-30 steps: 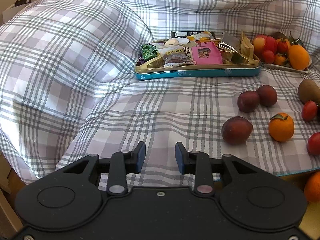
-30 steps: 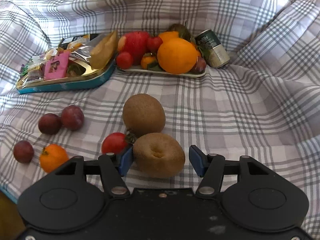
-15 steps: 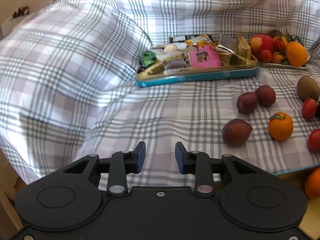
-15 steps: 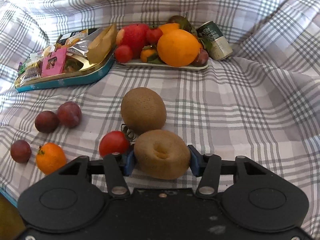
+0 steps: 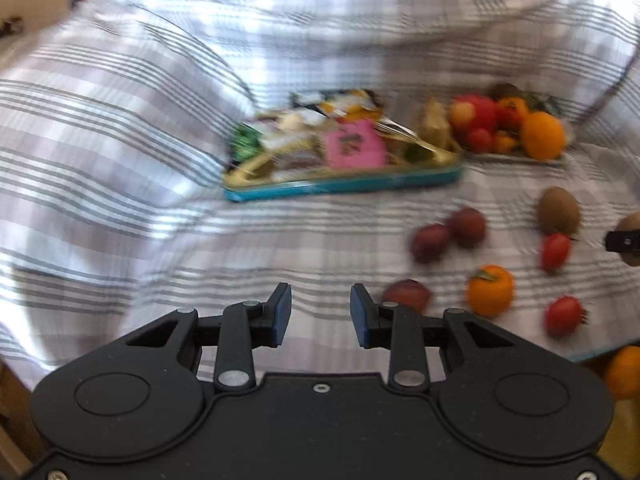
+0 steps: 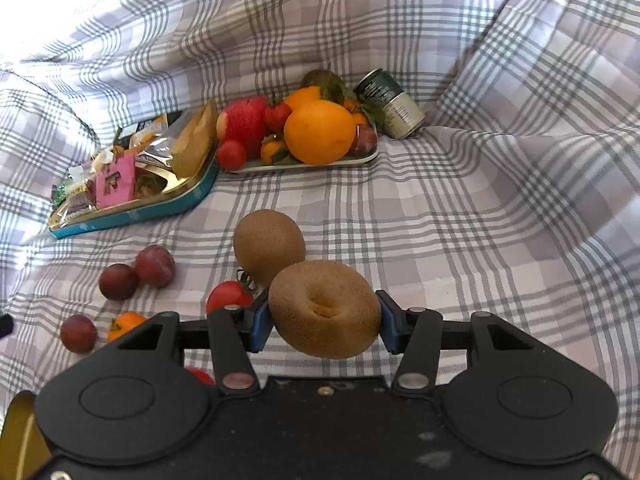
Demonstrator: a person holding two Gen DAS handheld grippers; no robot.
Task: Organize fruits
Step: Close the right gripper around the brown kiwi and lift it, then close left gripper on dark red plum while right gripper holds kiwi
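My right gripper (image 6: 323, 322) is shut on a brown kiwi (image 6: 324, 309) and holds it above the plaid cloth. A second kiwi (image 6: 269, 246) lies just beyond it, with a red tomato (image 6: 229, 297) to its left. Three plums (image 6: 154, 266) (image 6: 118, 281) (image 6: 78, 333) and a small orange (image 6: 125, 323) lie further left. A white tray (image 6: 352, 160) at the back holds a big orange (image 6: 319, 132), an apple and small fruits. My left gripper (image 5: 320, 316) is open and empty above the cloth, left of the loose fruit (image 5: 489, 290); that view is blurred.
A blue tin (image 6: 160, 210) full of snack packets sits left of the fruit tray. A green can (image 6: 390, 104) lies on its side behind the tray. The cloth rises in folds at the back and right. The table edge (image 5: 600, 354) shows at lower right in the left wrist view.
My right gripper closed on the kiwi and lifted it off the cloth. My left gripper stayed open and swung, so its view shifted and blurred.
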